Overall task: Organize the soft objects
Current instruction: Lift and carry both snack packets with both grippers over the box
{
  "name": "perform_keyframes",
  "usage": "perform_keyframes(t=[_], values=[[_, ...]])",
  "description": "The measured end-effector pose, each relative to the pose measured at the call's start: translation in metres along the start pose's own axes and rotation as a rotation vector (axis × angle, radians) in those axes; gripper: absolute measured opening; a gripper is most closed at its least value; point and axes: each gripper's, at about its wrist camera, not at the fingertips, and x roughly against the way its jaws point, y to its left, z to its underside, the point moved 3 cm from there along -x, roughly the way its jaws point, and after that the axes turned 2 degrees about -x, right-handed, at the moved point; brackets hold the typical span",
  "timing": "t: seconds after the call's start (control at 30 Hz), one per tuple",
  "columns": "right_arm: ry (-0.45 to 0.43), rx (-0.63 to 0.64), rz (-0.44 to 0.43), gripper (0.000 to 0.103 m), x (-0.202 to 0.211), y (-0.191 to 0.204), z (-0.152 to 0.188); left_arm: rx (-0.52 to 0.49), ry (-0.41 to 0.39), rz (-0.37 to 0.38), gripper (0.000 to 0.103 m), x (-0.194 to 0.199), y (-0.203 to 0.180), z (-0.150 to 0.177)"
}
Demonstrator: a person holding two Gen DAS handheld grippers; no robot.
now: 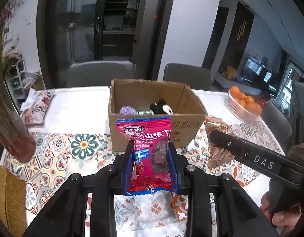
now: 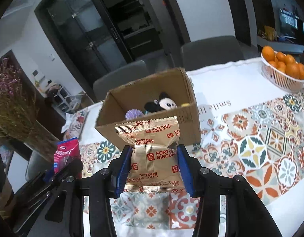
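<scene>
My left gripper (image 1: 150, 148) is shut on a red hawthorn snack packet (image 1: 147, 138) and holds it above the table, in front of the open cardboard box (image 1: 181, 132). My right gripper (image 2: 153, 150) is shut on a gold Fortune Biscuits packet (image 2: 152, 150), also raised in front of the box (image 2: 189, 122). The box holds a black-and-white plush toy (image 2: 161, 103), a purple fuzzy ball (image 2: 133, 113) and other small items. The red packet also shows at the left of the right wrist view (image 2: 66, 154). The gold packet shows at the right of the left wrist view (image 1: 217, 148).
A white basket of oranges (image 2: 284, 67) stands at the table's far right. A vase of dried flowers (image 1: 11, 134) stands at the left. A patterned pouch with tissue (image 1: 36, 106) lies at the back left. Grey chairs (image 1: 100, 73) stand behind the table with its patterned cloth (image 2: 260, 138).
</scene>
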Motion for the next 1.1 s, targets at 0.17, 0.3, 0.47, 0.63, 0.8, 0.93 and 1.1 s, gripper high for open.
perform_keyframes(t=[0.17,0.3,0.47,0.63,0.8,0.93,1.1], values=[[-0.036,0.023,-0.019,0.048,0.009,0.007,-0.015,0.001,-0.034,-0.016,0.032,0.007,-0.002,-0.016],[-0.061,0.054,-0.018,0.048,0.012,0.013,-0.029,0.008,-0.056,-0.02,0.032,0.007,-0.002,-0.029],[-0.09,0.088,-0.015,0.048,0.014,0.02,-0.046,0.001,-0.068,-0.029,0.032,0.001,-0.001,-0.044],[-0.104,0.117,-0.007,0.048,0.007,0.024,-0.065,-0.021,-0.086,-0.038,0.032,-0.007,-0.001,-0.061],[-0.105,0.141,-0.006,0.048,-0.003,0.028,-0.082,-0.037,-0.089,-0.037,0.032,-0.02,0.001,-0.077],[-0.094,0.156,-0.01,0.048,-0.016,0.028,-0.095,-0.054,-0.07,-0.029,0.032,-0.036,0.001,-0.091],[-0.037,0.152,-0.016,0.048,-0.041,0.022,-0.104,-0.082,-0.041,-0.025,0.032,-0.061,0.002,-0.105]])
